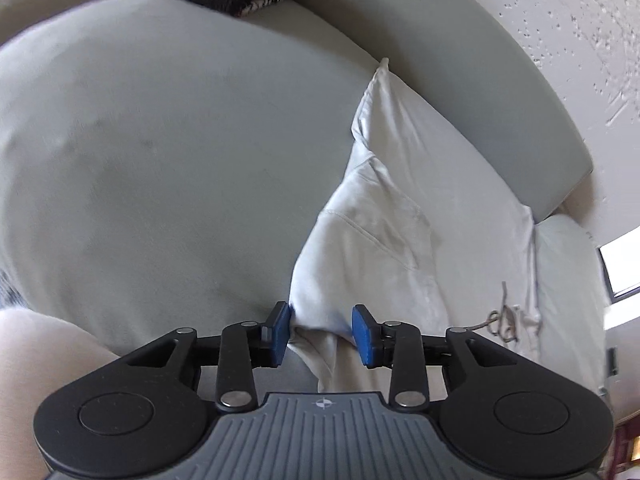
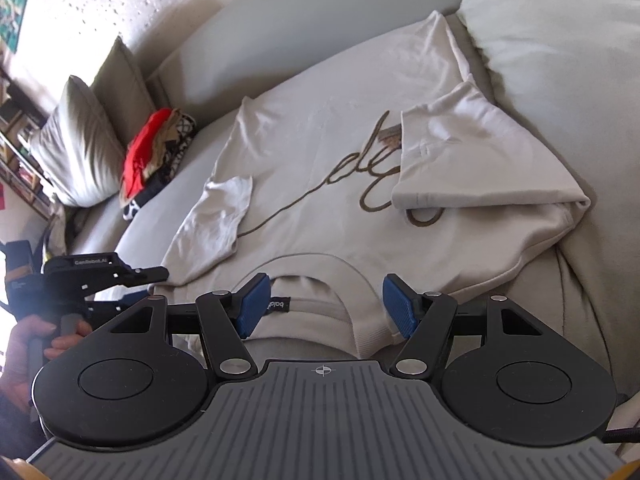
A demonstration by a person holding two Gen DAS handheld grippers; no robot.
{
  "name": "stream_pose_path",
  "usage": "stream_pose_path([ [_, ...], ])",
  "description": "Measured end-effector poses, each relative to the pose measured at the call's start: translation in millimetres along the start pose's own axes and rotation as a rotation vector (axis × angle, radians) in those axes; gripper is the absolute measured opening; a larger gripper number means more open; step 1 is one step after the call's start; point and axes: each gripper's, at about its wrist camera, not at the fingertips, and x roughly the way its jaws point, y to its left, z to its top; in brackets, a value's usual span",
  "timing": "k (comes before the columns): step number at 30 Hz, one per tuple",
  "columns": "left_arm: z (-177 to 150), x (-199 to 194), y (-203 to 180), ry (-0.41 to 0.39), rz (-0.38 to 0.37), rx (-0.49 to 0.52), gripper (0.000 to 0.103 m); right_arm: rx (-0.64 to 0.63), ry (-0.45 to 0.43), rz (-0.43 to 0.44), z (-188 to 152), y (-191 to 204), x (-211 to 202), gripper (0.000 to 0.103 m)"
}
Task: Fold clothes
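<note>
We see the cream T-shirt (image 2: 320,152) spread flat on the grey sofa (image 2: 304,12). Our left gripper (image 1: 320,334) stands spread, a sleeve edge of the shirt bunched between its blue pads (image 1: 362,334), not pinched. Our right gripper (image 2: 326,306) hangs wide apart over the collar, gripping nothing.

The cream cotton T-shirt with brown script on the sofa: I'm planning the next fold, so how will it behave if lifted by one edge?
The cream cotton T-shirt will probably droop limply: its folded sleeve creases softly. It looks light. Likely not slippery on the grey sofa cushion.
</note>
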Motion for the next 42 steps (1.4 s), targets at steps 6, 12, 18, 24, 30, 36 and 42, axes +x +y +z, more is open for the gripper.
stream_pose_path([
  [6,-0.2,3.1,-6.3,0.016,0.013,0.027,0.033,0.013,-0.001,0.000,0.2,-3.5,0.2,0.068],
  [12,-2.0,0.5,-22.1,0.051,0.090,0.137,0.033,0.008,-0.006,-0.007,0.2,-1.9,-0.4,0.068],
  [18,12.1,8.2,-8.9,0.083,0.052,0.043,0.033,0.012,-0.010,-0.009,0.1,-2.1,0.1,0.068],
  [24,15.5,14.9,12.5,0.074,-0.044,-0.104,0.031,0.007,-0.010,-0.012,0.0,-2.1,1.2,0.068],
  [30,16.8,12.8,18.1,0.076,-0.075,-0.167,0.032,0.001,-0.005,-0.020,-1.3,-1.8,0.9,0.068],
  [36,26.0,3.8,26.3,0.079,-0.095,-0.189,0.032,-0.002,0.001,-0.035,-3.2,-1.0,3.9,0.068],
  [42,33.0,17.1,16.9,0.135,-0.062,-0.086,0.035,-0.017,0.003,-0.037,-5.0,1.4,2.9,0.068],
])
